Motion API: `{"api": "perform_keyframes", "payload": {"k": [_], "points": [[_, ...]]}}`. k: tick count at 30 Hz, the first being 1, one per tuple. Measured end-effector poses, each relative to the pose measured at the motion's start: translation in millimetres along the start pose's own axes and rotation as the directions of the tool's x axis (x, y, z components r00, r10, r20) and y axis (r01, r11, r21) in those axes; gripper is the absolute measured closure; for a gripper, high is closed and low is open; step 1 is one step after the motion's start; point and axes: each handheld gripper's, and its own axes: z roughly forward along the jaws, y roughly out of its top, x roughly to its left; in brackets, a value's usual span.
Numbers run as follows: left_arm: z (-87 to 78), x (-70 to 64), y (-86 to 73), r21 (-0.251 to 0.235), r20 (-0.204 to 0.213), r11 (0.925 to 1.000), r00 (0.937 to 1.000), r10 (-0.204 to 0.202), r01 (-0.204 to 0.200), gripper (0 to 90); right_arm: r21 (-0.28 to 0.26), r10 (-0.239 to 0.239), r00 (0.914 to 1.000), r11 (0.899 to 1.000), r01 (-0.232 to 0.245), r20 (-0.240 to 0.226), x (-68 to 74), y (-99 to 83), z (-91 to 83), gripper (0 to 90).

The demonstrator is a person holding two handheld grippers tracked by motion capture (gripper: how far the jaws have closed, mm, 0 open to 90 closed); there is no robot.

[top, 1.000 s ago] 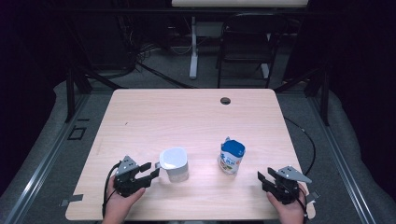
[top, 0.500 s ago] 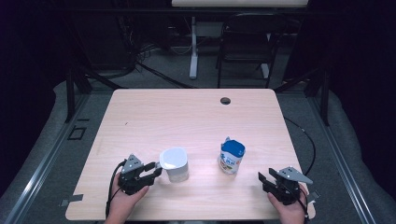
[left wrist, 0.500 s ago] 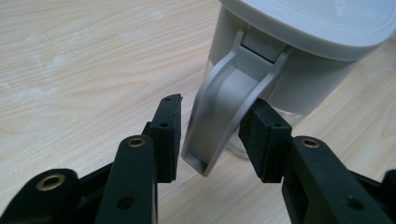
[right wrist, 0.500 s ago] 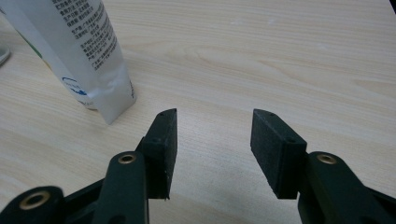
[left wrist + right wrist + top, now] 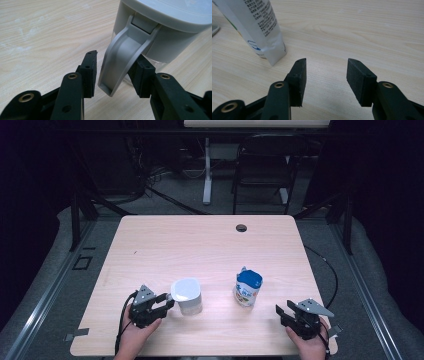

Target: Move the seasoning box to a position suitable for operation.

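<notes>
in the left gripper view the jug (image 5: pixel 160 32) runs off the top and right edges, and its handle (image 5: pixel 125 57) hides part of one jaw. in the right gripper view the pouch (image 5: pixel 259 27) is cut off at the top; its print is too small to read.

Bare surface (image 5: pixel 200 245) lies open beyond the grey lidded plastic jug (image 5: pixel 187 296) and blue-capped white pouch (image 5: pixel 248 288); a passable gap separates them.

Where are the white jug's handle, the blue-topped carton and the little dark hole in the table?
jug handle (image 5: pixel 125 56), left gripper view, on its curved grey middle
carton (image 5: pixel 247 289), high view, on its side
table hole (image 5: pixel 241 228), high view, on its centre
</notes>
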Motion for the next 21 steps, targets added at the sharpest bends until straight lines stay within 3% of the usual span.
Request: {"api": "perform_keyframes", "payload": {"k": [9,11,17,21], "points": [[1.5,-1.1,0.0,0.004,-0.002,1.0000,1.0000,0.002,-0.002,65.3,-0.008,-0.009,0.9998,1.000,0.009,0.019,1.0,1.3,-1.2,48.9],[1.3,-1.4,0.0,0.006,-0.004,0.9999,0.9999,0.013,-0.013,66.3,-0.006,0.016,0.9998,1.000,-0.016,0.013,0.3,2.8,-1.9,44.7],[0.9,-2.4,-0.2,0.010,-0.008,0.9996,0.9997,0.025,-0.025,67.1,-0.008,0.052,0.9986,0.999,-0.052,0.009,-0.2,3.5,-1.0,43.4],[1.2,-2.7,-0.3,0.008,-0.013,0.9993,0.9993,0.036,-0.036,67.5,-0.018,0.017,0.9993,1.000,-0.016,0.034,1.5,4.5,-2.8,47.6]]}}
